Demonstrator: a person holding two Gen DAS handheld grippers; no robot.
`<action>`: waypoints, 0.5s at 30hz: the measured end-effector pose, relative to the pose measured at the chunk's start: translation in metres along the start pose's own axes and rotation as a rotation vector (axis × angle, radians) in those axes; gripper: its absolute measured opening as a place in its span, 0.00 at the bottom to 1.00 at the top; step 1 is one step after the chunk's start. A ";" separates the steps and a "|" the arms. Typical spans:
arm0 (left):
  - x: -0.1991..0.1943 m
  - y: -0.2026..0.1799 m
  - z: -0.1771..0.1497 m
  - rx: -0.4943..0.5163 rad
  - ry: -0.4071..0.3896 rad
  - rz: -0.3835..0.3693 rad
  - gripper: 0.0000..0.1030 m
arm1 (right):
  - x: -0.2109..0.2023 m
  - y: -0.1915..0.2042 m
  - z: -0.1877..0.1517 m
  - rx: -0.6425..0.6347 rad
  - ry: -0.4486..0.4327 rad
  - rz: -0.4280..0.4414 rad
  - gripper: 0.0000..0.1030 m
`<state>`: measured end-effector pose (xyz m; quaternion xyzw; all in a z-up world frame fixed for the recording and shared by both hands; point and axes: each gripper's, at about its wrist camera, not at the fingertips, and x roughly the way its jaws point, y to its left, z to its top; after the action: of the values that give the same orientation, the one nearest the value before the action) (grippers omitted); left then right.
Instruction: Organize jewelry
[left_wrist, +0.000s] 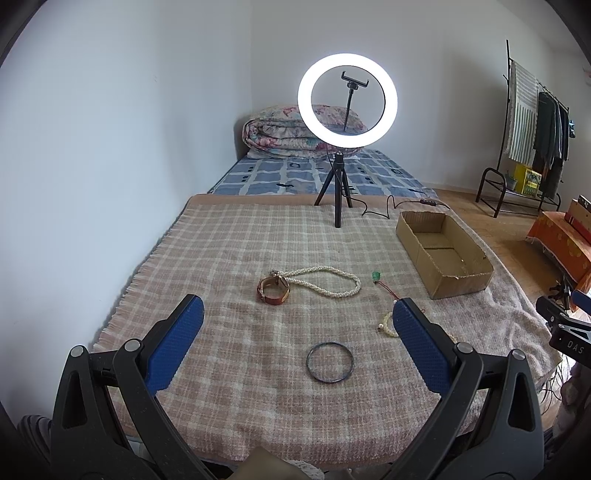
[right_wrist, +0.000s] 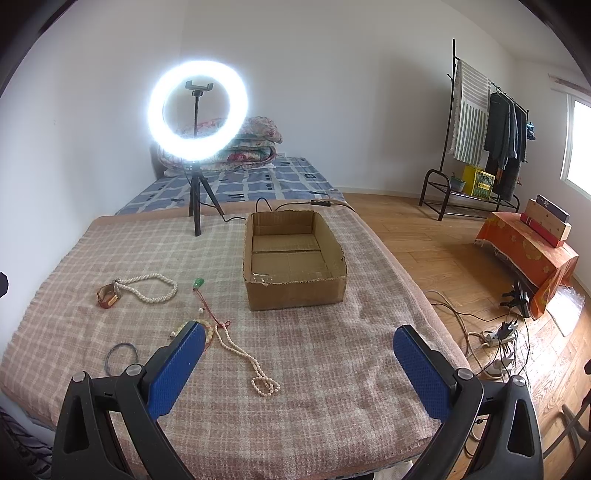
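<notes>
Jewelry lies on a plaid blanket (left_wrist: 229, 251). A pearl necklace (left_wrist: 325, 282) touches a brown-strap watch (left_wrist: 272, 290). A dark bangle (left_wrist: 330, 362) lies near the front. A green pendant on a red cord (left_wrist: 376, 275) and a cream bead bracelet (left_wrist: 388, 325) lie to the right. A thin cream bead strand (right_wrist: 243, 354) shows in the right wrist view. An open, empty cardboard box (right_wrist: 295, 291) stands at the right. My left gripper (left_wrist: 297, 317) is open above the bangle. My right gripper (right_wrist: 299, 345) is open in front of the box.
A lit ring light on a tripod (left_wrist: 338, 184) stands at the blanket's far edge, its cable (left_wrist: 391, 206) trailing right. A bed with a folded quilt (left_wrist: 280, 136) lies behind. A clothes rack (right_wrist: 491, 147), an orange-draped stand (right_wrist: 528, 254) and floor cables (right_wrist: 495, 343) are at the right.
</notes>
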<state>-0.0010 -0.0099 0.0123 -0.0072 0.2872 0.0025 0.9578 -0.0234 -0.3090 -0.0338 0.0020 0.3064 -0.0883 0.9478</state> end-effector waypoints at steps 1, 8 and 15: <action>0.000 0.000 0.000 -0.001 -0.001 0.000 1.00 | 0.000 0.000 0.000 0.000 0.000 0.000 1.00; 0.000 0.000 0.000 0.000 -0.002 -0.001 1.00 | 0.001 0.000 0.001 0.001 0.000 0.002 1.00; 0.000 0.000 0.001 -0.002 -0.004 -0.002 1.00 | 0.000 0.001 0.002 0.006 0.002 0.003 1.00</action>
<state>-0.0007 -0.0099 0.0135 -0.0086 0.2853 0.0021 0.9584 -0.0223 -0.3085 -0.0326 0.0055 0.3069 -0.0877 0.9477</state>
